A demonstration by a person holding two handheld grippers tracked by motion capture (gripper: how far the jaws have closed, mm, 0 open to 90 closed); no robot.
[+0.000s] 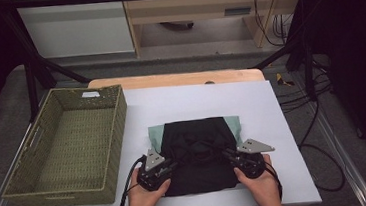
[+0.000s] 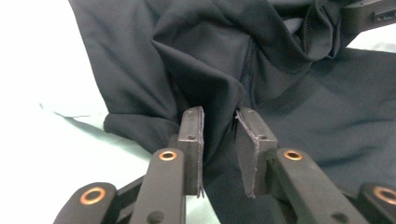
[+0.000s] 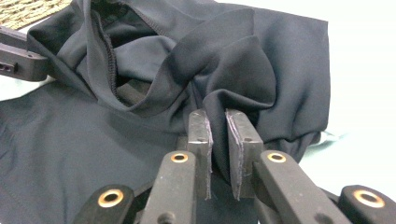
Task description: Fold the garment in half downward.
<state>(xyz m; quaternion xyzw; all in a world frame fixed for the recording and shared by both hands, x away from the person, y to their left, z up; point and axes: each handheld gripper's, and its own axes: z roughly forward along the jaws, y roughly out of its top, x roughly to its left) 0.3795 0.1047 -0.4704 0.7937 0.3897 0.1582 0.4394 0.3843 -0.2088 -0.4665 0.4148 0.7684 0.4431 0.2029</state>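
High view: a black garment (image 1: 198,154) is laid on the white worktop (image 1: 283,124), at its near middle, over a pale green cloth (image 1: 235,124) whose corners show at the garment's far edge. A woven basket (image 1: 116,139) is placed at the left, just beside the garment. The left gripper (image 1: 169,167) is held at the garment's near left edge and the right gripper (image 1: 231,157) at its near right edge, each in 1 hand.

Left gripper view: a raised fold of the black garment (image 2: 280,107) is seen running between the 2 fingers (image 2: 194,140). A narrow gap is visible on the right side of the fold, so the cloth is not pressed; the fingers are read as released around it.

Right gripper view: a bunched fold of the black garment (image 3: 93,140) is seen between the 2 fingers (image 3: 243,149), which stand close together. Whether the cloth is clamped cannot be told. The tip of the left gripper (image 3: 18,58) is seen at the far left, touching the garment.
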